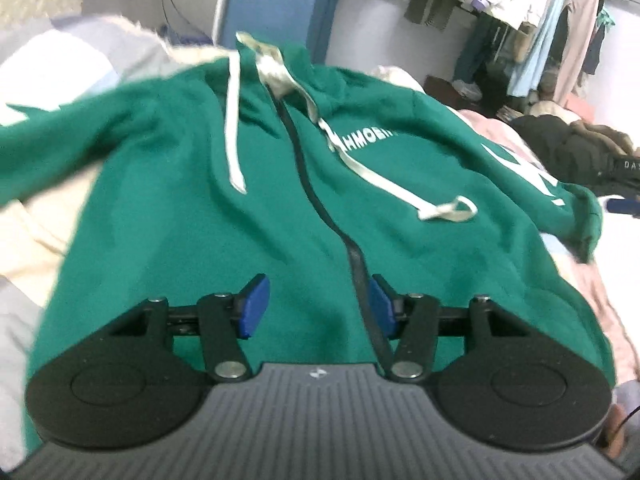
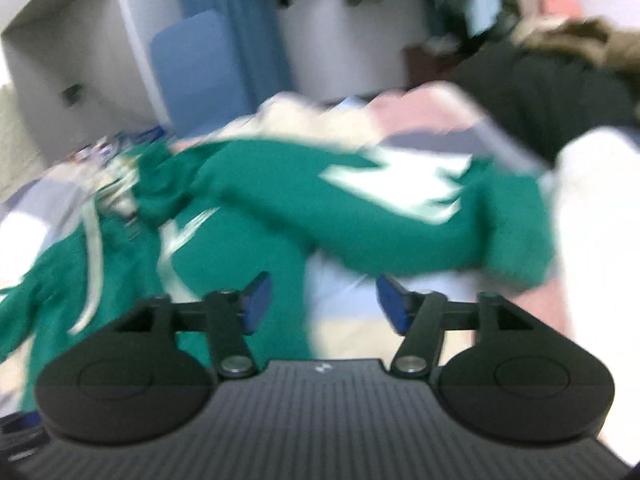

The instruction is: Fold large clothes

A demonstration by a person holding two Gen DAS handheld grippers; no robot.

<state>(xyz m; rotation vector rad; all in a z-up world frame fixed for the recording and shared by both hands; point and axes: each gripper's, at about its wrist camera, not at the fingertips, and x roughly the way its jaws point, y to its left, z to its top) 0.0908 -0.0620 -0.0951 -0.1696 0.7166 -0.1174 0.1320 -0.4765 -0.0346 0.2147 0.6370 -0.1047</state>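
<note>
I see a bed (image 1: 36, 68) strewn with clothes, hanging garments (image 1: 532, 12) behind, green hoodie (image 1: 192, 200) spread zipper-up, my left gripper (image 1: 316, 304) released above it, right gripper (image 2: 324, 302) released, empty

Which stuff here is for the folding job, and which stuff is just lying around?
For the job:
- green hoodie, front up, zip closed
- its sleeve with the white print
- left tongs, open over the hem
- right tongs, open, holding nothing

Just lying about:
- black coat
- clothes on the rack
- pink bedding
</note>
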